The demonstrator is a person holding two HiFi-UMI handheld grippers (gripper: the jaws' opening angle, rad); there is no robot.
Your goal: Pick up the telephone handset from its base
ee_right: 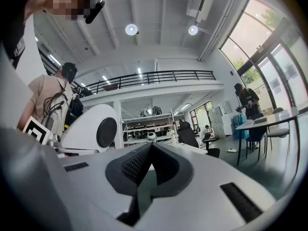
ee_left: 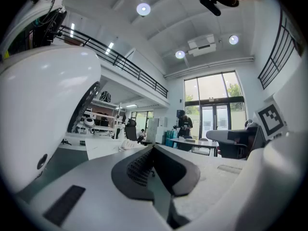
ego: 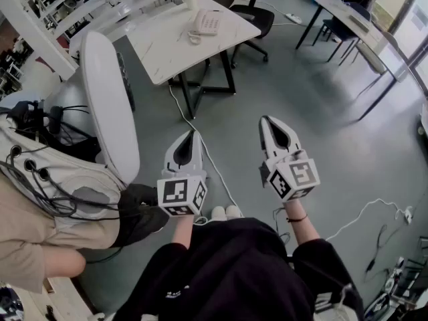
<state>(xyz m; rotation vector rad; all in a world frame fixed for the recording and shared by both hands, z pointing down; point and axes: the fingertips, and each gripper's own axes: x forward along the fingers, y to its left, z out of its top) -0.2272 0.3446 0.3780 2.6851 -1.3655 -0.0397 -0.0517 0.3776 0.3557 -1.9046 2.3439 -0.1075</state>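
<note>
Grey floor (ego: 294, 92) fills most of a big, bright room when seen from the head view. On the left stands a big round white machine (ego: 107, 105), with a second person (ego: 33, 246) in a tan top just beside it. Far up the picture is a white table (ego: 167, 39), and a black chair (ego: 247, 5) stands behind it. Nearer, a person in black holds two claws out level over the floor. The left claw (ego: 194, 134) has its two jaws pressed tight together and nothing is in it. The right claw (ego: 266, 120) is also closed to a point and holds nothing. The white telephone (ego: 206, 22) sits on the far table, well apart from both claws. It is too small to tell the handset from its base. A thin white cable (ego: 214, 166) runs across the floor from under the table towards the person.
</note>
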